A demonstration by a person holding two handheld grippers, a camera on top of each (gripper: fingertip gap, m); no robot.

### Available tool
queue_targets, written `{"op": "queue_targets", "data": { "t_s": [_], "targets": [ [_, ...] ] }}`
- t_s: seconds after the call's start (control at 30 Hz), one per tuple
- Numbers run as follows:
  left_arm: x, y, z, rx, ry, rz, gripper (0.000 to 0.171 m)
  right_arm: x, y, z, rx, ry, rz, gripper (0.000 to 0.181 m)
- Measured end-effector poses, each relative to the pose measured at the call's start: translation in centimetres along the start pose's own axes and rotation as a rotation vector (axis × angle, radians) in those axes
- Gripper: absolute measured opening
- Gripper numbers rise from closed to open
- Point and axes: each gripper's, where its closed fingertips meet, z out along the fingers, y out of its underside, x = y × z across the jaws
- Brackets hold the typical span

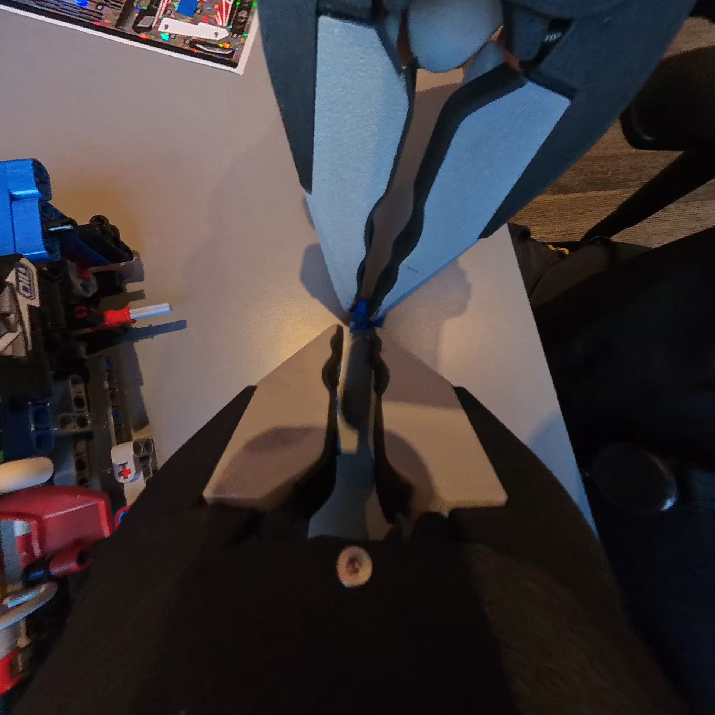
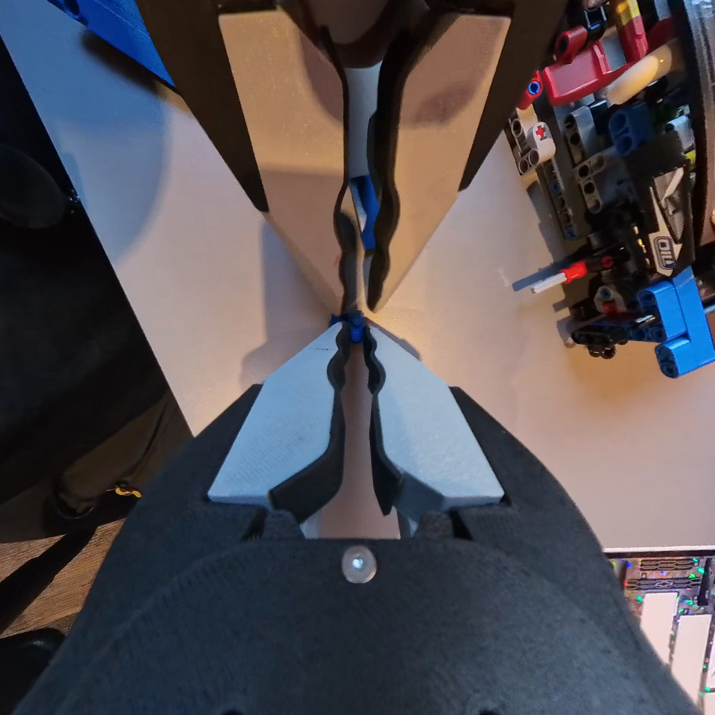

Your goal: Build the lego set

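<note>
My two grippers meet tip to tip above the white table [image 1: 232, 193]. My left gripper [image 1: 355, 333] is shut on a black and blue lego part [image 1: 356, 381], which sits deep between its fingers. The part also shows in the right wrist view [image 2: 367, 211]. My right gripper [image 2: 354, 329] is shut on a small blue pin [image 2: 355, 324], pinched at its very tips. The pin [image 1: 361, 317] touches or nearly touches the tip of the left gripper's part. The partly built lego vehicle [image 1: 65, 348] lies on the table to the left; it also shows in the right wrist view [image 2: 619, 193].
A shiny sticker sheet [image 1: 174, 31] lies at the far table corner; it also shows in the right wrist view [image 2: 665, 603]. A blue flat piece [image 2: 116, 42] lies beyond the left gripper. The table edge [image 1: 541, 348] runs close by, with a dark chair [image 1: 638, 387] beyond it. Both grippers' tips are close together, under 4 cm apart.
</note>
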Motion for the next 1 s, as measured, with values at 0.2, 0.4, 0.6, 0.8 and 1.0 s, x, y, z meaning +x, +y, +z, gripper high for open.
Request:
{"op": "queue_targets", "data": {
  "t_s": [0.2, 0.4, 0.6, 0.8, 1.0],
  "targets": [
    [0.2, -0.1, 0.2, -0.009, 0.041, -0.009, 0.007, 0.0, -0.1, 0.0, 0.005, -0.006, -0.019, 0.004],
    [0.1, 0.0, 0.2, -0.007, 0.044, -0.009, 0.005, 0.0, -0.1, 0.0, 0.031, -0.014, -0.02, 0.004],
    [0.1, 0.1, 0.3, -0.021, 0.03, -0.003, 0.005, 0.0, 0.0, -0.1, 0.066, -0.034, -0.008, 0.007],
    [-0.1, 0.2, 0.3, -0.033, 0.001, 0.006, 0.005, 0.4, 0.0, -1.4, 0.126, -0.045, 0.043, 0.005],
    [-0.5, 0.0, 0.2, -0.029, -0.018, 0.004, 0.004, 0.7, 0.3, -1.2, 0.133, -0.025, 0.071, 0.003]
  ]
}}
